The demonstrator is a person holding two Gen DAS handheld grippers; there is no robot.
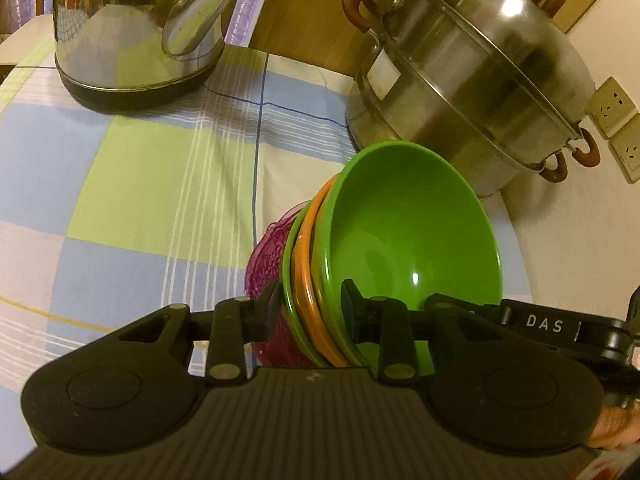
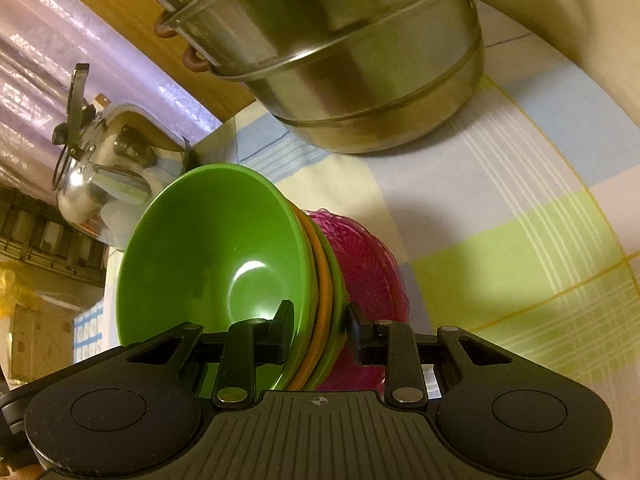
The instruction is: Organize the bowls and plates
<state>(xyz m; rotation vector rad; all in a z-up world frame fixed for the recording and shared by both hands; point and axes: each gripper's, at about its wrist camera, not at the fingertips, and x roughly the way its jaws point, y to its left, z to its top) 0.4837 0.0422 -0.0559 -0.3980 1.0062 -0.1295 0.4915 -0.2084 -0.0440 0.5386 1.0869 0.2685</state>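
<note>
Four nested dishes, namely two green bowls (image 1: 408, 236), one orange bowl (image 1: 306, 276) and one purple plate (image 1: 266, 256), held above the checked tablecloth (image 1: 132, 184). Left gripper (image 1: 310, 306) and right gripper (image 2: 320, 326) each clamp the stack's rim, jaws narrow. One kettle (image 1: 132, 28), one steamer pot (image 1: 472, 80) behind.

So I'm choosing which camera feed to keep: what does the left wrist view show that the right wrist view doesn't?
Only the left wrist view shows the wall sockets, the steamer's domed lid and the other tool's arm marked DAS.

Only the right wrist view shows the kettle's handle and a cardboard box off the table.

Both show the stack of bowls on the purple plate, each tool clamped on its rim, the kettle, the steamer pot and the checked cloth.
</note>
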